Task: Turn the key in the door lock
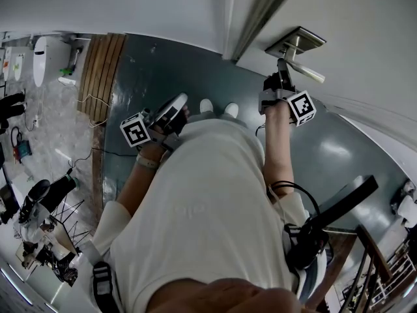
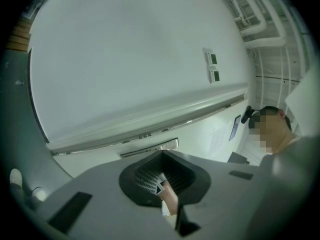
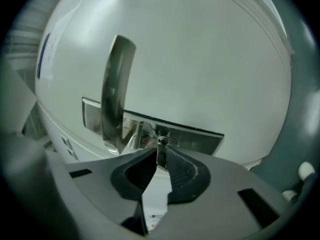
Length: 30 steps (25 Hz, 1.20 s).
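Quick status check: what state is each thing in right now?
Key: in the lock, clamped.
Right gripper: shut on the key.
Left gripper: jaws together, empty, away from the door.
Door handle: untouched.
Door: open, its edge plate showing.

door [image 1: 365, 18]: white | door handle [image 1: 303, 64]: silver | key [image 3: 161, 153]: silver | floor [image 1: 169, 77]: dark teal | marker cube [image 1: 301, 107]: black-and-white squares | jaws: grey | pads [image 3: 184, 171]: black, ribbed

Grey floor [image 1: 156, 77] with wooden mat [image 1: 99, 70]
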Each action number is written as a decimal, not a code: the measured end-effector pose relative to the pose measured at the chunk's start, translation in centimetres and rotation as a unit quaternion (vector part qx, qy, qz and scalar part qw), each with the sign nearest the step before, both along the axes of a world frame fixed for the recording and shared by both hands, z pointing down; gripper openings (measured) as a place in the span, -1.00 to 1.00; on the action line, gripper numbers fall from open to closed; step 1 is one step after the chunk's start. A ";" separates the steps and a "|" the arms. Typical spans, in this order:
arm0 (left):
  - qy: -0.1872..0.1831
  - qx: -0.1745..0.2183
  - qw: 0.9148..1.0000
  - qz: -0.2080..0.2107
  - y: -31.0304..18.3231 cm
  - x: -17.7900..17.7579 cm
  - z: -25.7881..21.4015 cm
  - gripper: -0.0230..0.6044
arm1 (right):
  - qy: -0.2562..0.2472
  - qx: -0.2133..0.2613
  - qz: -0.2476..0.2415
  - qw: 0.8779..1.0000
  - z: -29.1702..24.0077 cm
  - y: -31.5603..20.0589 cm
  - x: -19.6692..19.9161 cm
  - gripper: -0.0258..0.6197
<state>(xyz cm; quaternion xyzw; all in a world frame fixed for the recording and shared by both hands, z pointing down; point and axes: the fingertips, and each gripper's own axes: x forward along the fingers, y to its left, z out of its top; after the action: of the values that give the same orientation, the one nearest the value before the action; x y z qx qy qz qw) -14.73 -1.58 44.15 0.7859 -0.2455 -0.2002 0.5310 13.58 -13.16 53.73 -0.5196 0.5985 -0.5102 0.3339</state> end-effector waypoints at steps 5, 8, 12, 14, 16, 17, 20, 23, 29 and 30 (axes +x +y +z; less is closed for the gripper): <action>-0.004 -0.004 1.000 0.000 0.1 0.1 0.0 -0.90 | -0.112 -0.005 0.018 0.993 0.1 0.4 -0.1 -0.72; -0.007 -0.006 1.000 0.000 -0.1 0.2 0.1 -0.90 | -0.172 0.003 0.023 0.985 0.3 0.3 -0.1 -0.72; -0.007 -0.007 1.000 0.002 -0.2 0.3 0.2 -0.90 | -0.228 0.016 0.025 0.973 0.5 0.3 -0.2 -0.72; -0.005 -0.012 1.000 0.003 -0.3 0.5 0.3 -0.90 | -0.248 0.020 0.025 0.968 0.7 0.3 -0.3 -0.72; 0.001 -0.018 1.000 0.005 -0.3 1.2 0.4 -0.90 | -0.265 0.022 0.025 0.964 0.8 0.3 0.1 -0.72; 0.000 -0.015 1.000 0.006 -0.3 1.5 0.4 -0.90 | -0.268 0.023 0.024 0.963 0.8 0.3 0.4 -0.72; 0.000 -0.015 1.000 0.007 -0.4 1.5 0.4 -0.90 | -0.228 0.027 0.011 0.973 0.6 0.3 0.0 -0.71; 0.002 -0.016 1.000 0.006 -0.6 1.0 0.4 -0.90 | -0.135 0.027 -0.016 0.990 0.0 0.0 -0.5 -0.72; 0.003 -0.020 1.000 0.003 -0.5 0.6 0.2 -0.90 | 0.157 0.011 -0.067 0.985 -1.4 -0.2 -1.4 -0.72; 0.007 -0.025 1.000 0.002 -0.4 0.6 0.2 -0.90 | 0.211 0.002 -0.078 0.974 -1.4 -0.2 -1.5 -0.71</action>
<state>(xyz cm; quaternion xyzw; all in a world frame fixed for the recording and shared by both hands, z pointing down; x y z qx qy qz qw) -14.12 -1.96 44.36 0.7715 -0.2448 -0.1983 0.5527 12.11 -13.41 52.31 -0.5662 0.6954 -0.4124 0.1607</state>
